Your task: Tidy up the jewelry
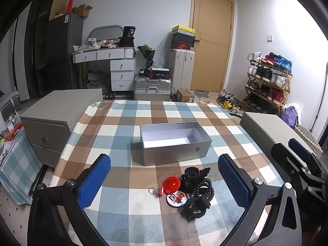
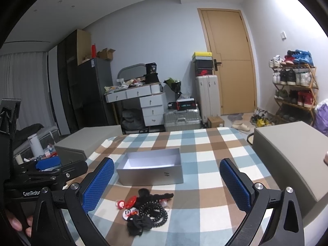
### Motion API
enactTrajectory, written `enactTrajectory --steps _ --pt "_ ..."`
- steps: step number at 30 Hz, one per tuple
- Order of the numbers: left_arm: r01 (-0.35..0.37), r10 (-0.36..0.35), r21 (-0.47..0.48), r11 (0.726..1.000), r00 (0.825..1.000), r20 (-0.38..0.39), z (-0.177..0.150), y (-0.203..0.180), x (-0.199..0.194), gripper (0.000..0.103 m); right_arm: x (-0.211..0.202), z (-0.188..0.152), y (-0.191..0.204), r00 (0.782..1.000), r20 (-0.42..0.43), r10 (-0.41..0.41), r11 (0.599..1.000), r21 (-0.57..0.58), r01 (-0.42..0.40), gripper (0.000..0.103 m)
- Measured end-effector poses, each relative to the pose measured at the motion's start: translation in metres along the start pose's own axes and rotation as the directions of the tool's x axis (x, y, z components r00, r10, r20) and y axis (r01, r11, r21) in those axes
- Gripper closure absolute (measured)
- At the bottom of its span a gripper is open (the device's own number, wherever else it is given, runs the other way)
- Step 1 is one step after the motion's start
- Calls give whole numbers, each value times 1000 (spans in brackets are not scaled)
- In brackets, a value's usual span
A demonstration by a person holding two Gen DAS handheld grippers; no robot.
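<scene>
You face a cluttered room: door, shoe rack, suitcases. The checked tabletop (image 1: pixel 127 215) carries an open silver box (image 1: pixel 175 141), its long axis running across you. Just nearer than the box lies the jewelry pile (image 1: pixel 190 190), dead ahead of your left tongs (image 1: pixel 164 184) and left of centre for your right tongs (image 2: pixel 167 186). Both stand wide, empty.

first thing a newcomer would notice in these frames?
Probably the open silver box, empty, at the middle of the checked tablecloth. Just in front of it lies a small heap of jewelry: a black bead bracelet, black hair clips and a red round badge. Both grippers, left and right, hover open, holding nothing.
</scene>
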State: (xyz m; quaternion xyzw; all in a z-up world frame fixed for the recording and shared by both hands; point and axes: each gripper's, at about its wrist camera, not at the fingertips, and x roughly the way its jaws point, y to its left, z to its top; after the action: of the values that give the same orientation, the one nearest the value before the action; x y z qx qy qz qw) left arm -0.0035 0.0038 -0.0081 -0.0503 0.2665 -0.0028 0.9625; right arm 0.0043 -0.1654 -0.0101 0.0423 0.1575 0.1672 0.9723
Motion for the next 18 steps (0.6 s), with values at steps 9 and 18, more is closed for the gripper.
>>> enactTrajectory --steps 9,18 --pt "-1 1 9 1000 1000 6 -5 -4 -5 1 -1 -3 2 1000 4 4 1000 3 -4 0" --pt "-6 6 7 1000 1000 -9 2 -1 0 1 1 -4 1 1000 3 3 1000 8 -3 0"
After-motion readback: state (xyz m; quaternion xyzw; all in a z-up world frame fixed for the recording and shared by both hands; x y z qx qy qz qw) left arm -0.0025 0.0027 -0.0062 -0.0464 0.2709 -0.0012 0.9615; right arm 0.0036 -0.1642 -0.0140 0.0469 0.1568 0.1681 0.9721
